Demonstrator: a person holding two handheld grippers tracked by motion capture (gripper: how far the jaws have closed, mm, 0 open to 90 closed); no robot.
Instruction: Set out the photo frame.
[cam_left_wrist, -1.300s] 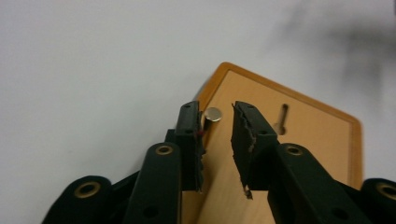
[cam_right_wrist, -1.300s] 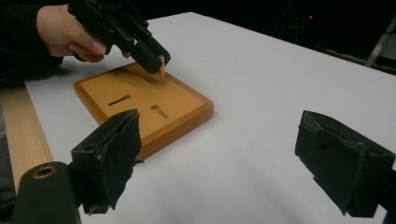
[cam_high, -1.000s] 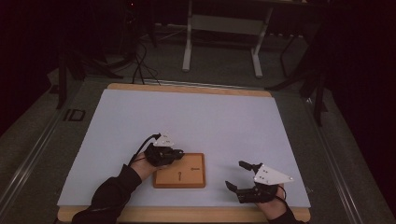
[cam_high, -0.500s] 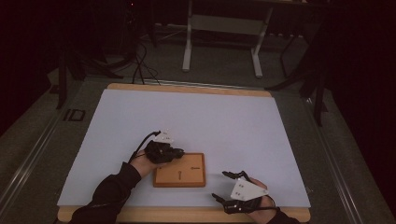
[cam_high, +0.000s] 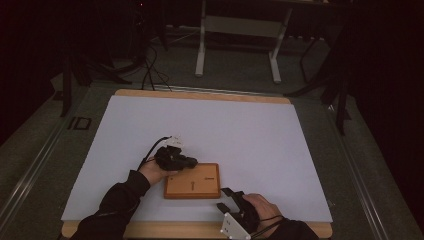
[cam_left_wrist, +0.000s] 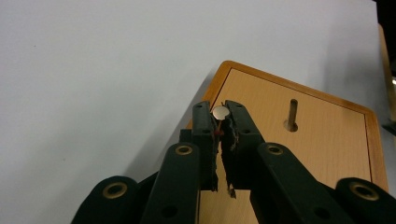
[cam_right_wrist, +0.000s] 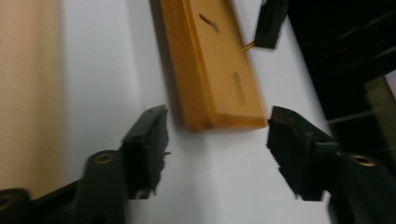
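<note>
A small wooden board (cam_high: 192, 181) lies flat on the white sheet near the table's front. A thin metal peg (cam_left_wrist: 293, 114) stands up from it, and a short slot (cam_right_wrist: 238, 88) is cut near one end. My left gripper (cam_high: 186, 161) rests at the board's far left corner, shut on a small round metal piece (cam_left_wrist: 221, 112) pinched at its fingertips. My right gripper (cam_high: 226, 198) is open just off the board's near right corner. In the right gripper view the board's end (cam_right_wrist: 210, 70) lies ahead of the spread jaws, and the left gripper's tip (cam_right_wrist: 271, 21) shows beyond it.
The white sheet (cam_high: 240, 130) covers most of the wooden table (cam_high: 200, 94). Beyond the far edge stand a metal stand's legs (cam_high: 237, 45) and loose cables (cam_high: 150, 70) on the dark floor.
My right gripper has moved left and nearer, from the right side to the board's near right corner, and turned toward the board. The left gripper has stayed at the board's far left corner.
</note>
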